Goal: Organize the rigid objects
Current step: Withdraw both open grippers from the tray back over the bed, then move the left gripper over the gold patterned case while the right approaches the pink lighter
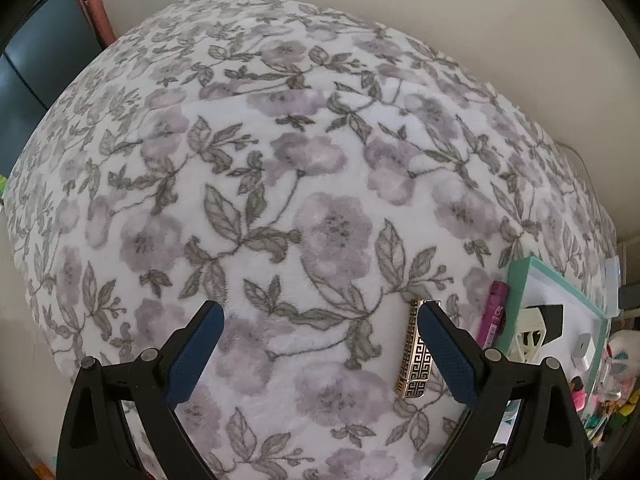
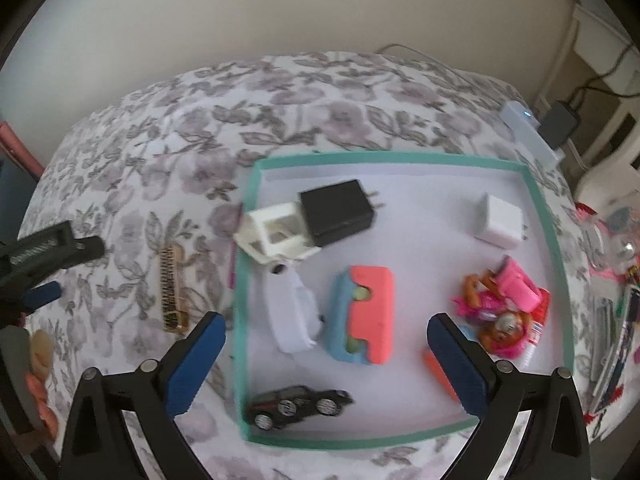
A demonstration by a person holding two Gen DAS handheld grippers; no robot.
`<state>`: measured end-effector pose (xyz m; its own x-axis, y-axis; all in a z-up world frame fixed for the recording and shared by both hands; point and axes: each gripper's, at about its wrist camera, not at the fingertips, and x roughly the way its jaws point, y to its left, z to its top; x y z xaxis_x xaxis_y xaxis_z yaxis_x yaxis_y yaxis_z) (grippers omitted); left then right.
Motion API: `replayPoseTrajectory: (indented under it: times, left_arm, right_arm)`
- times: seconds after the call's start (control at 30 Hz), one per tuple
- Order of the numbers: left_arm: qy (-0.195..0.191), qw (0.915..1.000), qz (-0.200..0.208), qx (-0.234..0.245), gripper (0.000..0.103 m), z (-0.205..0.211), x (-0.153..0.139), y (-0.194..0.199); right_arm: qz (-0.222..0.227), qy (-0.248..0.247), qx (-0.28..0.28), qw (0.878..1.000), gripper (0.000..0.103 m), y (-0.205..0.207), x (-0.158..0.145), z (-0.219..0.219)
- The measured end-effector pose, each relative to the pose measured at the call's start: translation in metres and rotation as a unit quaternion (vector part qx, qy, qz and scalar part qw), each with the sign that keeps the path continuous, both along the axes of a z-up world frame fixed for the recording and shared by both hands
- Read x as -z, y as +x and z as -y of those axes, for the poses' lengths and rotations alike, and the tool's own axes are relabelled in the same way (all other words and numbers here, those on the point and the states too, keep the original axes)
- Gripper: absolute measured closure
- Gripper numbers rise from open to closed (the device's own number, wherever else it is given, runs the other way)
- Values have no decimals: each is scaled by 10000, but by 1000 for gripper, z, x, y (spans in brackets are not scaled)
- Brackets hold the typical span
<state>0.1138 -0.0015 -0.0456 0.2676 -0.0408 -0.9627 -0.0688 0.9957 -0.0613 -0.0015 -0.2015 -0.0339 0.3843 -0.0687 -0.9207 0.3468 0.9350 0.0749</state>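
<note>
Both the left gripper (image 1: 320, 314) and right gripper (image 2: 326, 326) are wide apart and hold nothing, with the gold bar (image 1: 416, 350) just inside the left gripper's right jaw, on the blanket (image 1: 280, 160).

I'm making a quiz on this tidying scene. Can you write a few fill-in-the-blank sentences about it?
1. The gold patterned bar lies on the floral blanket, ____ the teal-rimmed tray.
2. The black toy car lies inside the tray, tipped on its ____.
3. The right gripper hovers with its fingers ____.

Missing words: outside; side; open
</note>
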Motion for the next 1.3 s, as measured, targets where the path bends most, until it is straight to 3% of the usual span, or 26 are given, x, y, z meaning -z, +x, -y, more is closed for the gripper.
replayPoseTrajectory:
  times: [0.27, 0.53, 0.97, 1.3]
  left_arm:
    - [107, 9969, -389, 679, 6, 37, 29, -5]
    - [607, 9884, -506, 1295, 6, 69, 49, -15]
    - [891, 9851, -366, 1422, 6, 73, 48, -11]
    - [1106, 9863, -220, 1206, 6, 52, 39, 1]
  right_arm:
    - [-147, -94, 85, 9998, 1, 1, 9, 5]
    - [-197, -40, 212, 9996, 1, -2, 11, 13]
    - [-253, -38, 191, 9995, 1, -2, 14, 14]
    - [-152, 77, 306, 9994, 1, -4, 9, 21]
